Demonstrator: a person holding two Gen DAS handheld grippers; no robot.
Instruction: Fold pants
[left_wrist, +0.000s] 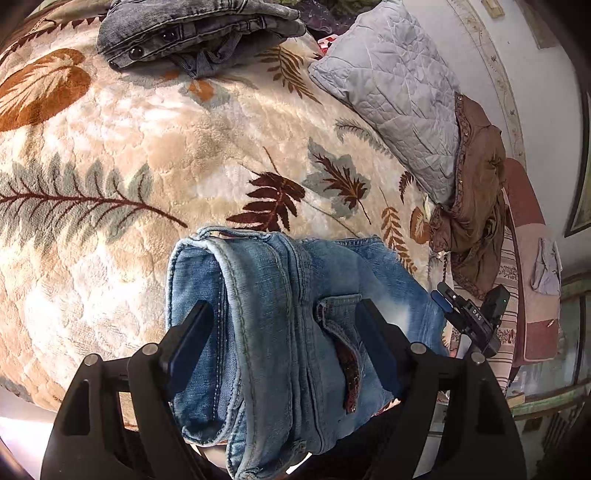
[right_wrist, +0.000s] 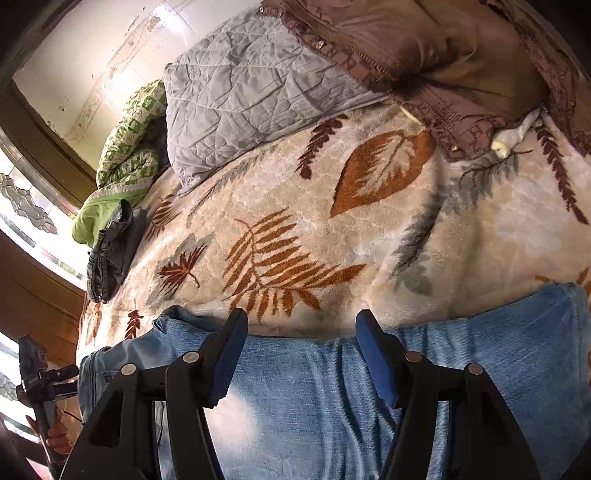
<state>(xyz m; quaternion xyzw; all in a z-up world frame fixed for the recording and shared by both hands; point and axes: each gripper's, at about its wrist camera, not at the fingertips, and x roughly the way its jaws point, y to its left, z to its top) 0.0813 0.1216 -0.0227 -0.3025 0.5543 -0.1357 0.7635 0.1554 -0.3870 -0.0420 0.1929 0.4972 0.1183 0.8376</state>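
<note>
Bed surface: plush cream blanket (left_wrist: 147, 147) with brown and grey leaf print.

Left wrist view: folded light-blue jeans (left_wrist: 280, 314) lie on the blanket at the near edge, hem roll toward the camera's left, a back pocket and a dark strip visible on top. Left gripper (left_wrist: 284, 343) is low over the jeans, pointing along the bed; its fingers (left_wrist: 192, 339) are spread wide, straddling the bundle, not clamped on it. Contact with the denim can't be confirmed. Grey folded jeans (left_wrist: 192, 33) sit at the far end. Grey quilted pillow (left_wrist: 395, 92) at right, brown garment (left_wrist: 476, 192) bunched just beside it. Right gripper (left_wrist: 469, 317) visible at the jeans' right edge, seen from the side; its tongs' state can't be judged from here.

Right wrist view: right gripper (right_wrist: 301, 354) hovers over the flat blue denim (right_wrist: 314, 406), tilted toward the blanket (right_wrist: 461, 229); tongs apart, nothing between them. Left gripper (right_wrist: 40, 373) at far left, held in a hand (right_wrist: 59, 439). Pillow (right_wrist: 251, 96) and brown garment (right_wrist: 424, 55) lie beyond, plus a green patterned quilt (right_wrist: 129, 140) and the grey jeans (right_wrist: 110, 251).
</note>
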